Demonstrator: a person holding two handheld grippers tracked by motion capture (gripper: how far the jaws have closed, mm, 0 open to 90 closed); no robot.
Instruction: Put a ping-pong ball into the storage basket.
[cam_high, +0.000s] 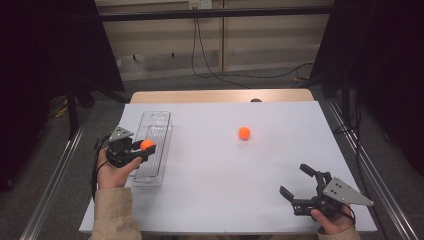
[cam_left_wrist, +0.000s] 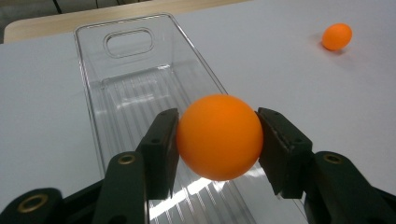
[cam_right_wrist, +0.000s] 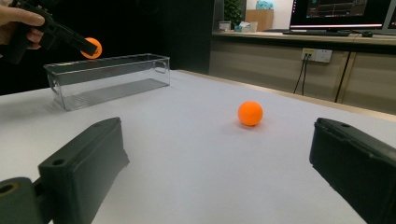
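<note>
I count two orange balls: one ball pinched between the fingers of my left gripper, and a second ball lying loose on the one white desk. There is one clear plastic bin. I hold two grippers, the right gripper being the other, each with two fingers.

Lighting even, overhead, diffuse; white table bright, surroundings dark, esp. both side edges of high view. Shadows soft and faint under loose orange ball. Glare streaks on clear bin floor in left gripper view. Near jaws slightly soft. High view low-res, grainy. Right gripper view background bright, sharp.
</note>
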